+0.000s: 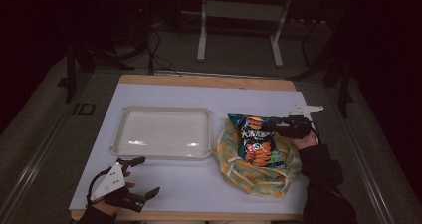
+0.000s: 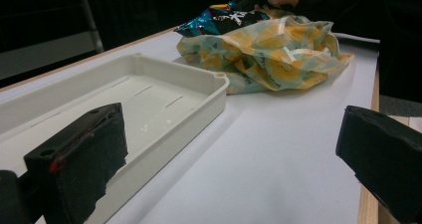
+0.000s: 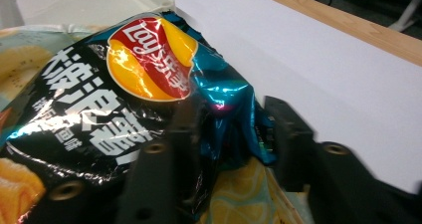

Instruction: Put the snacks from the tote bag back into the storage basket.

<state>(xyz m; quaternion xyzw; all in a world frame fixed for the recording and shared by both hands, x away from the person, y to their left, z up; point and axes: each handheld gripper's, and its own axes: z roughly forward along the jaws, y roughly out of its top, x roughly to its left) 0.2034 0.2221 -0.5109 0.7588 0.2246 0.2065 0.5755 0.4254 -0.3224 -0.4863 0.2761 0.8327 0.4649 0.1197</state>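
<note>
A blue and black chip bag [image 1: 256, 139] [image 3: 124, 84] with a red and yellow logo lies on top of a crumpled yellow patterned plastic bag [image 1: 254, 176] at the table's right. My right gripper [image 1: 274, 126] [image 3: 231, 129] comes in from the right. Its jaws stand on either side of the chip bag's bunched top corner and pinch the foil. My left gripper [image 1: 148, 175] [image 2: 229, 149] rests open near the front left edge, just in front of the white tray [image 1: 161, 108], with nothing between its jaws.
The empty white tray [image 2: 209, 99] sits left of centre on the white table cover [image 1: 199, 184]. In the left gripper view the plastic bag [image 2: 268, 59] lies beyond the tray's corner. Dark floor, cables and a white stand [image 1: 239, 30] lie behind the table.
</note>
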